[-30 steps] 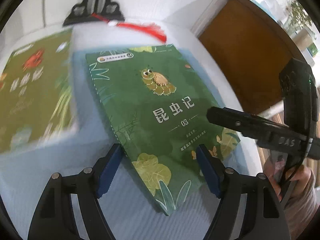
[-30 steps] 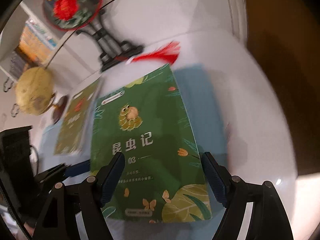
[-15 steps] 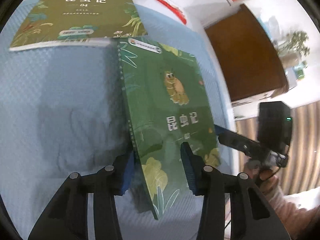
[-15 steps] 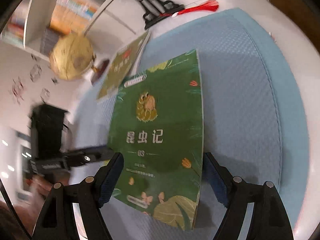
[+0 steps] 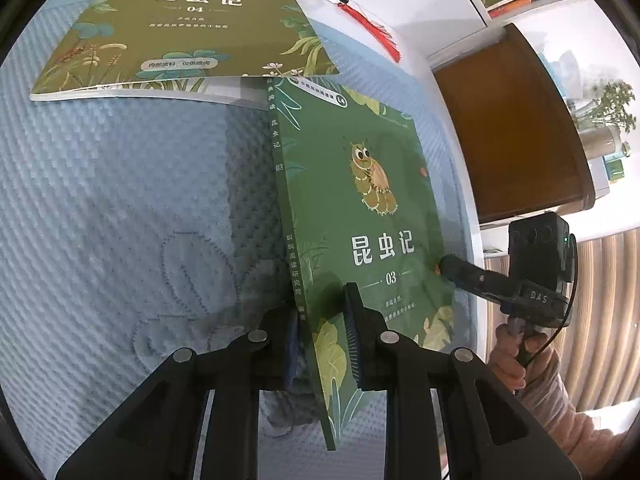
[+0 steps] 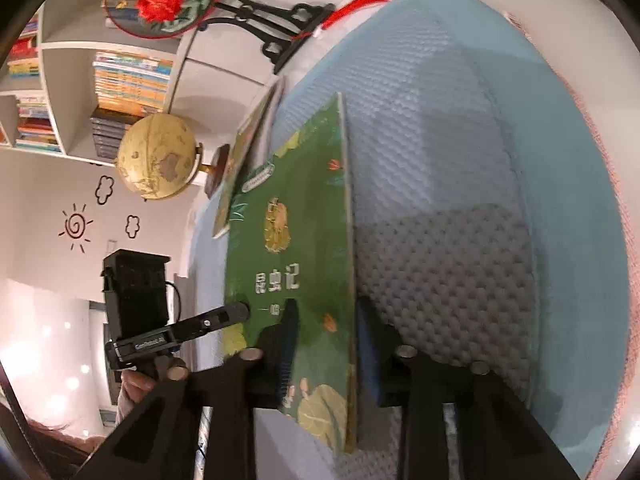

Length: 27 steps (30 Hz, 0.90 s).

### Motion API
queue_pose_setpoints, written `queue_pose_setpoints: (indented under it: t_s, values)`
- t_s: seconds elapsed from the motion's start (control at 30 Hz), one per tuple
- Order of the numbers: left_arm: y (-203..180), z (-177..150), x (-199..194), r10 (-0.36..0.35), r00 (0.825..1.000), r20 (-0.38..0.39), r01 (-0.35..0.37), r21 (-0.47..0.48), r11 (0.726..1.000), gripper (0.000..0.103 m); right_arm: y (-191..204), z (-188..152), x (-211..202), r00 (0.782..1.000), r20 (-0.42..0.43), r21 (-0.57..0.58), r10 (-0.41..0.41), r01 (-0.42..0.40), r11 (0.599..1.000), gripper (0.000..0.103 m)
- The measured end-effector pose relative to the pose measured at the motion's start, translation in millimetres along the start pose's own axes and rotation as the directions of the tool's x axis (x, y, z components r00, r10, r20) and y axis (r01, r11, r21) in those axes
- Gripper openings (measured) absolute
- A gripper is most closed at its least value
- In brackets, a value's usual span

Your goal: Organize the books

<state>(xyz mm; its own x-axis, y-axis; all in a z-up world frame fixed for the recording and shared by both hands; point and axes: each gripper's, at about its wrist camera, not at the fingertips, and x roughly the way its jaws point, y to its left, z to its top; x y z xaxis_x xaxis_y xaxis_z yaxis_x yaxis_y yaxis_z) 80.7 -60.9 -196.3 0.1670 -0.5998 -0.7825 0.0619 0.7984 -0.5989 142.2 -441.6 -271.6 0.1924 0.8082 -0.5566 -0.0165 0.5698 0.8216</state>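
Two hand-held grippers, left and closing right, clamp one of two books.

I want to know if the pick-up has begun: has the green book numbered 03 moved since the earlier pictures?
Yes. The 03 book lay flat on the blue mat before; now its spine edge is tipped up off it, between both grippers.

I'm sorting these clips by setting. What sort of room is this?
Probably a child's room or study at home: white bookshelves stacked with books, a globe on a stand, and sun and cloud stickers on the wall.
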Motion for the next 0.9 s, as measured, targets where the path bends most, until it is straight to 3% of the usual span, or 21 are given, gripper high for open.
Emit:
queue_pose_setpoints:
  t_s: [0.2,0.37,0.5,0.63,0.9]
  values:
    - [-9.2,-0.3,1.6,0.060,0.998,0.023,-0.061,0.038,0.997,0.021,1.6,-13.1,-0.4,0.997,-0.069,-0.025,-0.024,0.022,0.999,0.015]
    - [-13.0,3.4,5.1,0.075,0.997,0.018,-0.075,0.050,0.996,0.021,-8.7,-9.0,5.6,0.998,-0.040,0.045,0.056,-0.054,0.998,0.014]
    - [-14.6,2.7,4.6,0.083,0.996,0.020,-0.084,0.039,0.996,0.021,-1.3,-11.0,5.7,1.000,-0.021,0.014,0.017,-0.017,1.000,0.013]
    - [-34.8,-3.5,4.8,0.163,0.985,0.055,-0.168,0.108,0.980,0.021,20.6,-17.6,2.0,0.997,0.010,-0.085,-0.077,0.078,0.993,0.013]
    - [-52.9,-8.2,4.2,0.201,0.979,0.042,-0.206,0.160,0.965,0.020,40.1,-38.3,-4.6,0.997,-0.005,-0.123,-0.077,0.076,0.989,0.013]
